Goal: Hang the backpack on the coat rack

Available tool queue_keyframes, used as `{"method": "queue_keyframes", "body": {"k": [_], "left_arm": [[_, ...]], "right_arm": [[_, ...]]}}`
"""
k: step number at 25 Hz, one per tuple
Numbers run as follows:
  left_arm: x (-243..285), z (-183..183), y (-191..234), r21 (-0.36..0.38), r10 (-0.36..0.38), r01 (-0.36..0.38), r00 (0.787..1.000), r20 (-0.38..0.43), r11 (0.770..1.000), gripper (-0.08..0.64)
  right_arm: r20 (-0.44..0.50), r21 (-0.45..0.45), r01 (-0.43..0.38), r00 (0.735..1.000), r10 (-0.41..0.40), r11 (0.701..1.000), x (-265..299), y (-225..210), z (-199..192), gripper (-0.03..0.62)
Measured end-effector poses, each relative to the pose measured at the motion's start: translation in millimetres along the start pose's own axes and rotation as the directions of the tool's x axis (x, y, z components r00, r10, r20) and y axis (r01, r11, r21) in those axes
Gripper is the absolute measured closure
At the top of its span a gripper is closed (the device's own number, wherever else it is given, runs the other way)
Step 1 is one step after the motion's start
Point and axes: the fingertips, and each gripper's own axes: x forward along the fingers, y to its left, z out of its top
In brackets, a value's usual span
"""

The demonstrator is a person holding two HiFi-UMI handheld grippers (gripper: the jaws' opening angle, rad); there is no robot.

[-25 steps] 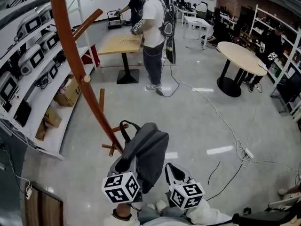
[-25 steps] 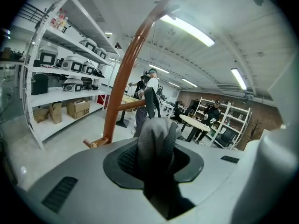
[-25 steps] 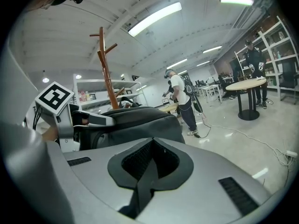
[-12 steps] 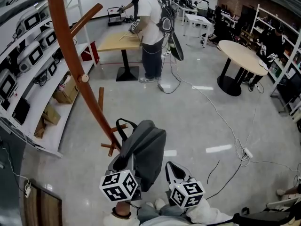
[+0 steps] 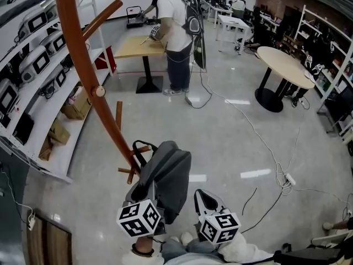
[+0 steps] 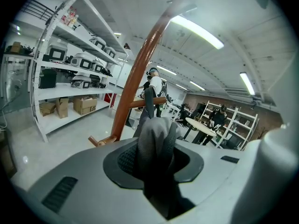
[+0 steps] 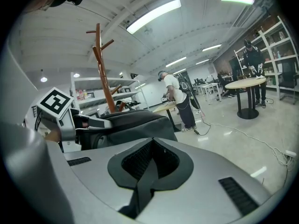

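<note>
Low at 6 o'clock of the head view, two tools side by side, marker cubes uppermost, both aimed slightly below level toward 12 o'clock. Left tool (image 6: 154, 146) clamped on a bunched fold of the grey fabric backpack (image 5: 168, 175). Right tool (image 7: 149, 166) pinched shut on a flat black webbing strap (image 7: 142, 192) of the same bag. Hands behind the cubes mostly cut off by the bottom edge.

Backpack held up at 12 o'clock of the left tool, just beside the stem of the curved reddish-brown wooden coat rack (image 5: 88, 76). Black top loop (image 5: 138, 147) right at a short lower peg (image 5: 144, 148). Over the peg or only beside it: impossible to tell. Rack top cut off by the upper edge.

Far off at 12 o'clock, a person in a white shirt (image 5: 176, 26) at a small wooden bench (image 5: 135, 49).
</note>
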Motion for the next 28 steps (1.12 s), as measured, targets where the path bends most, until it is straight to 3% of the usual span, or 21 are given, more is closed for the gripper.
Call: {"method": "queue_keyframes", "body": {"k": [28], "left_arm": [[10,-25,22,-0.055,0.044,-0.044,0.999,-0.01,0.997,0.448]], "right_arm": [[-0.032,-0.037,0.032,0.999,-0.033,0.999,-4,-8,-6,0.581]]}}
